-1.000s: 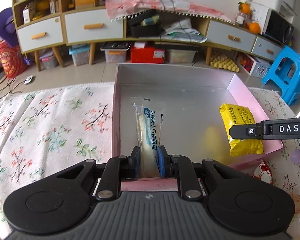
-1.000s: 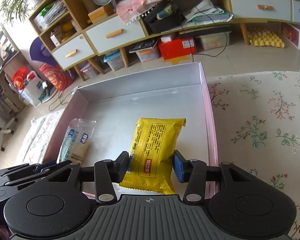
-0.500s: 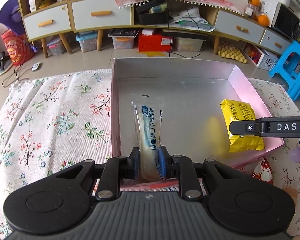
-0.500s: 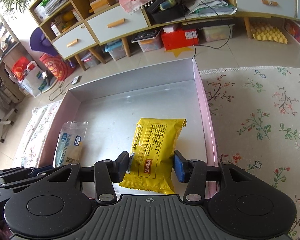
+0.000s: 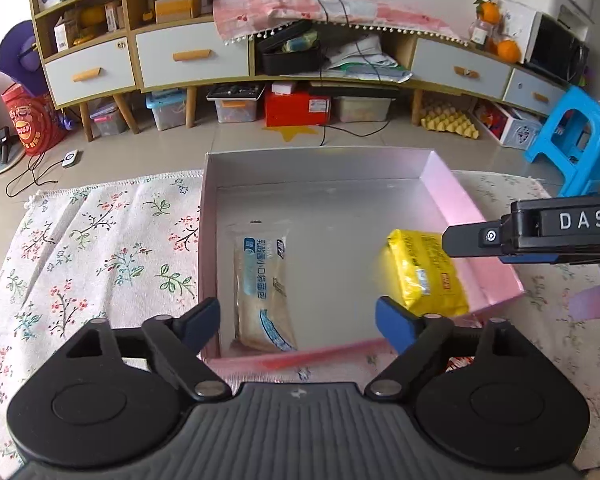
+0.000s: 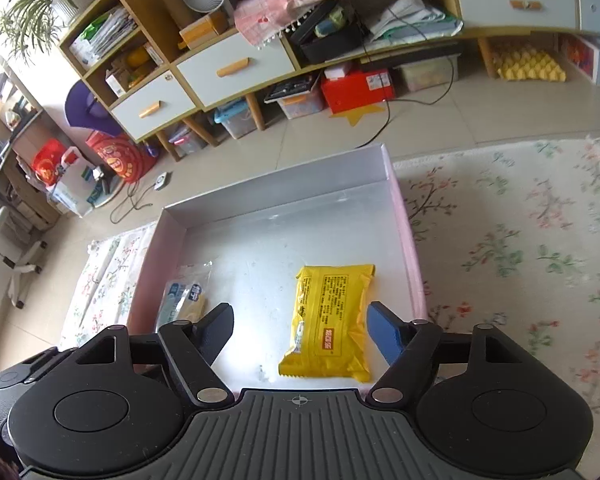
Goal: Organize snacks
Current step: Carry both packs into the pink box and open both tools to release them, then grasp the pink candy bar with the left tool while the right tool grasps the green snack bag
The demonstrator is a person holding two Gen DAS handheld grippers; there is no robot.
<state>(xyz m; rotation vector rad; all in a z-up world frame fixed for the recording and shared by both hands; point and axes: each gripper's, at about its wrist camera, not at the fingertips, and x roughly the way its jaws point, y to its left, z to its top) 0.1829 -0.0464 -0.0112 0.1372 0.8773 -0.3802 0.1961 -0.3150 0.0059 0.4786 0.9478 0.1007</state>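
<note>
The left tool (image 5: 296,318) is standing wide open above the near edge of the box (image 5: 320,166), its jaws having just been opening; its two fingers are sitting well apart on either side of the clear bread packet (image 5: 262,284), and neither pad is touching it. The packet is lying flat on the silver floor of the box, along the left wall, its long side running away from the camera.

The right tool (image 6: 300,328) is also standing wide open, its jaws likewise having just been opening. The yellow snack packet (image 6: 330,320) is lying flat on the box floor between its fingers, closer to the blue pad (image 6: 384,332) on the right, and it is not being gripped. In the left wrist view the same yellow packet (image 5: 426,276) is resting by the pink right wall of the box, partly covered by the side of the right tool (image 5: 540,232), which is reaching in from the right edge.

The box is sitting open on a floral cloth (image 5: 100,248) that is covering the surface. Both packets are lying inside the box, well apart from each other, one at each side. Beyond the surface, a tiled floor (image 5: 260,140) is running back to a long cabinet (image 5: 192,56) with white drawers, and a blue stool (image 5: 576,140) is standing at the right.
</note>
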